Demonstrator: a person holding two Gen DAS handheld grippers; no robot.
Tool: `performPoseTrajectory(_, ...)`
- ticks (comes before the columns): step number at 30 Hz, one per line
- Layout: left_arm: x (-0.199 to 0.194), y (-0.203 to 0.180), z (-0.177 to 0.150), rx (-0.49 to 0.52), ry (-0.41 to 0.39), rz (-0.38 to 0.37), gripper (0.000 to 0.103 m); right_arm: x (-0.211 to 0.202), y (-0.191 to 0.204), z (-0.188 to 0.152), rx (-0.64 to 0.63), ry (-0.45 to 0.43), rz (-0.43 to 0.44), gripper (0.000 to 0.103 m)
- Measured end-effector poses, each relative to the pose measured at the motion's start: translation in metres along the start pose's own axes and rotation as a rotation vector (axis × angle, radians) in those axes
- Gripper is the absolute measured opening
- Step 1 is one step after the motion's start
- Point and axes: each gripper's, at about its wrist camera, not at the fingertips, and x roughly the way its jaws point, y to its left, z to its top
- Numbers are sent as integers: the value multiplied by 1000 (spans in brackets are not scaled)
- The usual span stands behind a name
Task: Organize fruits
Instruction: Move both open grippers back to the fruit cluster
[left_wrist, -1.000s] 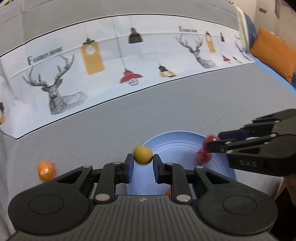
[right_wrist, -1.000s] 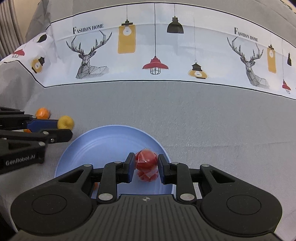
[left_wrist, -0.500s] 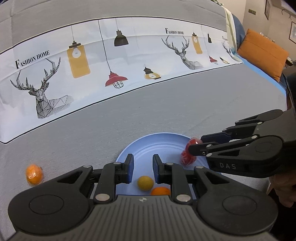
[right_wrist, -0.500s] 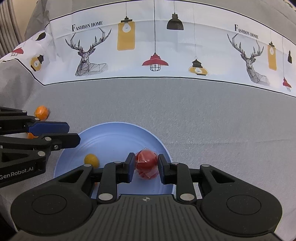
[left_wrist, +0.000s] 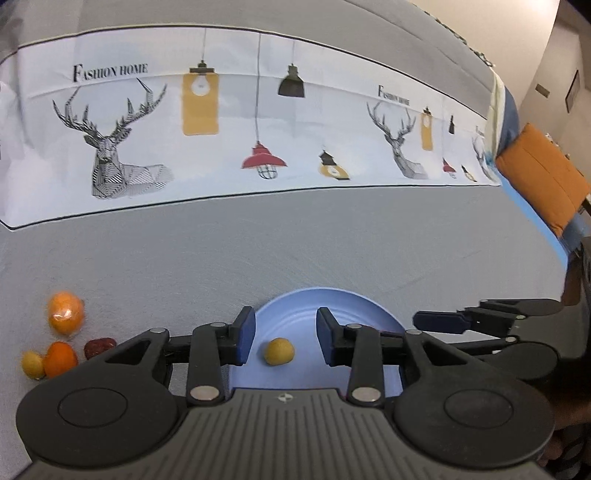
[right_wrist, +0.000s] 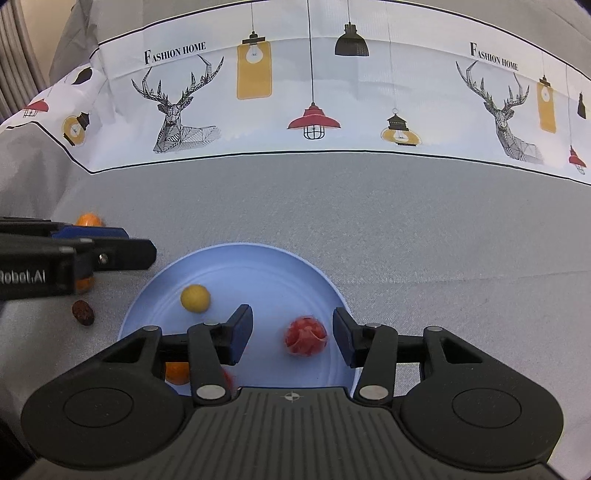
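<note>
A light blue plate (right_wrist: 258, 266) lies on the grey cloth; it also shows in the left wrist view (left_wrist: 332, 306). On it are a small yellow fruit (right_wrist: 195, 297) (left_wrist: 279, 351), a red fruit (right_wrist: 306, 335) and an orange fruit (right_wrist: 176, 373) partly hidden by my right finger. My right gripper (right_wrist: 293, 334) is open above the plate with the red fruit lying loose between its fingers. My left gripper (left_wrist: 284, 332) is open over the plate's left edge, with the yellow fruit between its fingers. Its side shows in the right wrist view (right_wrist: 110, 251).
Left of the plate on the cloth lie two orange fruits (left_wrist: 65, 313) (left_wrist: 60, 358), a small yellow fruit (left_wrist: 32, 363) and a dark red date (left_wrist: 99, 346) (right_wrist: 82, 312). A white printed cloth band (left_wrist: 258, 122) runs across the back. An orange cushion (left_wrist: 543, 181) sits far right.
My right gripper opened and let the red fruit drop onto the plate. My left gripper let go of the yellow fruit, which now lies on the plate, then opened wider and drew back left.
</note>
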Motion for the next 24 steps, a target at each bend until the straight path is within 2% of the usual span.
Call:
performPoseTrajectory(5, 2, -3, -2, 28, 10, 48, 40, 0, 2, 1, -5, -4, -4, 50)
performPoseTrajectory(9, 3, 2, -2, 12, 11, 83, 40, 0, 6, 1, -23, -9, -17, 50)
performPoseTrajectory(10, 3, 3, -2, 6, 9, 94, 43, 0, 6, 1, -23, -9, -21, 50)
performPoseTrajectory(11, 3, 5, -1, 0, 1, 113, 51, 0, 6, 1, -24, -10, -24, 50)
performPoseTrajectory(13, 1, 6, -1, 0, -30, 151, 59, 0, 6, 1, -22, -12, -28, 50)
performPoseTrajectory(17, -3, 10, -1, -7, -72, 177, 60, -1, 6, 1, -19, -18, -29, 50)
performPoseTrajectory(24, -2, 23, -1, -56, -27, 179, 63, -1, 10, 4, -7, -32, -21, 50)
